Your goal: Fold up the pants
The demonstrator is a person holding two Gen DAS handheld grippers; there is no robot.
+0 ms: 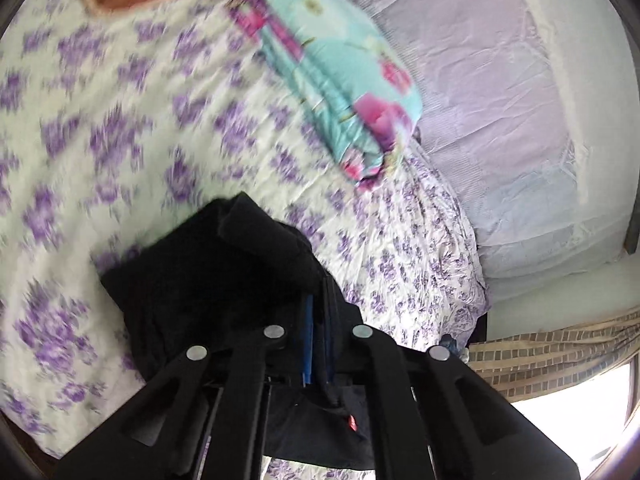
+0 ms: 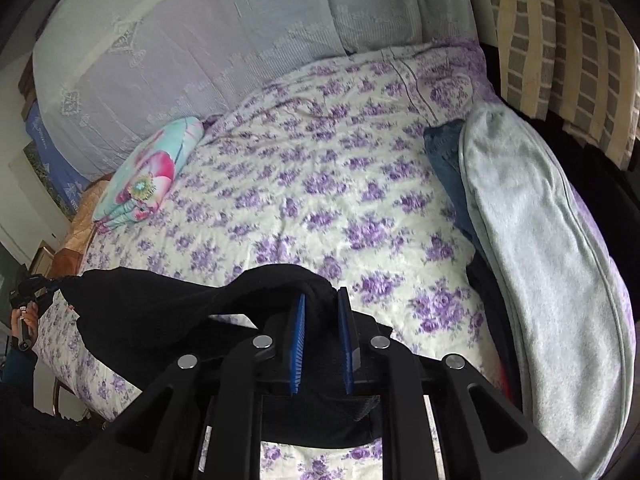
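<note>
We had both tongs, left gripper (image 1: 318, 320) and right gripper (image 2: 320, 312), clamped on the black fabric pants (image 2: 160, 304), stretched left-right between them over the purple-flowered bedsheet (image 2: 340, 200).

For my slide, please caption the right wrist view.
Right gripper shut on black pants above a purple-flowered bedsheet.

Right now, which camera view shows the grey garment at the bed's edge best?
The right wrist view shows it best: the grey garment lies long and sharp along the right side of the floral bed sheet, beside folded blue jeans. The left wrist view does not show it at all; that picture is also partly blurred.
</note>
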